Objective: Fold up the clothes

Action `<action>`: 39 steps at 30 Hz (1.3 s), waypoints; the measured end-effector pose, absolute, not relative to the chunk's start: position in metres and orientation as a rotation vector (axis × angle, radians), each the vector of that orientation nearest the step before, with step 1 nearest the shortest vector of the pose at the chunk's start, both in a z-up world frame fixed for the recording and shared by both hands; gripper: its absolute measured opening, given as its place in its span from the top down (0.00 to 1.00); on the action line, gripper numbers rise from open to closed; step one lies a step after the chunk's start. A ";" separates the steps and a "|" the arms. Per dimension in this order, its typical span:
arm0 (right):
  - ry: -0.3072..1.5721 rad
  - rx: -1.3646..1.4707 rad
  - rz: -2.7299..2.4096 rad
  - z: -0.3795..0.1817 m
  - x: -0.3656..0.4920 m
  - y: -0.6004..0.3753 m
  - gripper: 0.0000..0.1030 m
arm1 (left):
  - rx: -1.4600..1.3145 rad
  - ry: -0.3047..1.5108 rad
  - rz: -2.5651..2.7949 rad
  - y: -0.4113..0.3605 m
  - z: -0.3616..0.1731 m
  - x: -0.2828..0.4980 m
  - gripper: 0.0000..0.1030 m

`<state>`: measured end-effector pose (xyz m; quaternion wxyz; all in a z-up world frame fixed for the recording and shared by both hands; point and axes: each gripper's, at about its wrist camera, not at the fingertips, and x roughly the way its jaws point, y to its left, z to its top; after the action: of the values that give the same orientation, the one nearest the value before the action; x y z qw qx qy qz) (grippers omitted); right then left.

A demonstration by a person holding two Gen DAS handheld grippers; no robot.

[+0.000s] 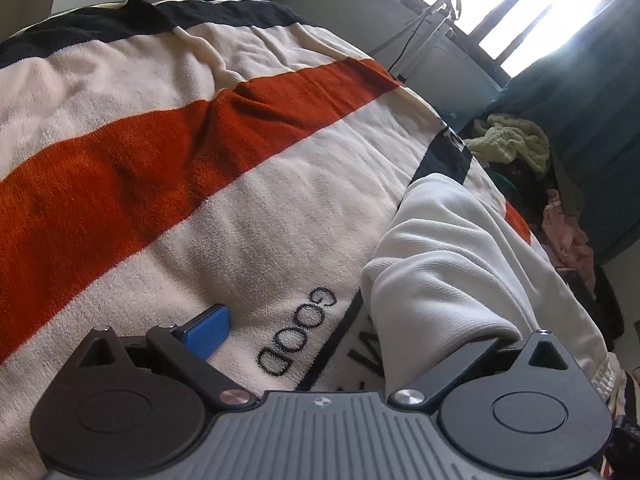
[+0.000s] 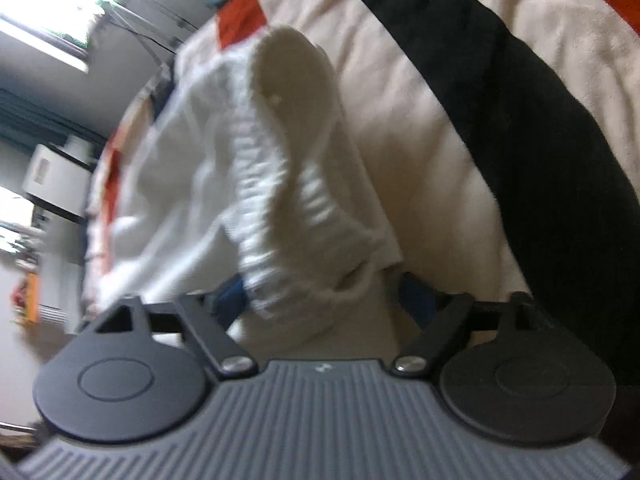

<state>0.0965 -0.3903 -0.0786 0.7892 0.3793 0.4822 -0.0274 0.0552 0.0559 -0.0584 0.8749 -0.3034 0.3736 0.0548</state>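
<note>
The white garment, a soft knit piece with a ribbed elastic band, lies on a striped blanket spread over a bed. In the left wrist view it stretches along the blanket's right side, just right of the embroidered word "GOOD", and its near end runs down over the right-hand finger of the left hand-held gripper. That gripper's other finger, with a blue pad, rests on the cream part of the blanket left of "GOOD", well apart from the garment. Its jaws stand wide; whether the hidden finger presses on the cloth cannot be told.

In the right wrist view, which is blurred, the ribbed band stands up in a loop on the blanket, and its near end hangs between the two blue-padded fingers of the right hand-held gripper. These jaws are spread wide, with a gap between each pad and the cloth, so the garment sits between them without being clamped.

Around the garment, the blanket shows a broad orange stripe to the left and dark navy bands farther off. Beyond the garment's far end, off the bed's edge, a heap of clothes with a pale yellow fleecy piece on top lies against a teal curtain, under a bright window.
</note>
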 end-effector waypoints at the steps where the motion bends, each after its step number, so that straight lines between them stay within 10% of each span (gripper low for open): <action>1: 1.044 0.837 -0.068 -0.082 0.098 -0.391 0.15 | -0.636 0.781 0.114 0.056 -0.059 0.056 0.02; 9: 0.962 1.026 -0.004 -0.091 0.106 -0.390 0.06 | -0.664 0.783 0.117 0.059 -0.061 0.058 0.01; 20: 0.850 0.824 -0.084 -0.062 0.080 -0.371 0.71 | -0.650 0.876 0.001 0.065 -0.053 0.060 0.02; 35: 0.812 0.871 -0.094 -0.061 0.075 -0.381 0.69 | -0.819 0.775 -0.286 0.057 -0.054 0.091 0.02; 39: 0.843 0.840 -0.116 -0.070 0.082 -0.377 0.66 | -0.776 0.781 -0.287 0.043 -0.064 0.107 0.19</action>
<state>0.0817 -0.3770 -0.0702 0.8265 0.3953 0.3970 -0.0547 0.1072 0.0427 -0.0638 0.8425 -0.3673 0.3699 -0.1359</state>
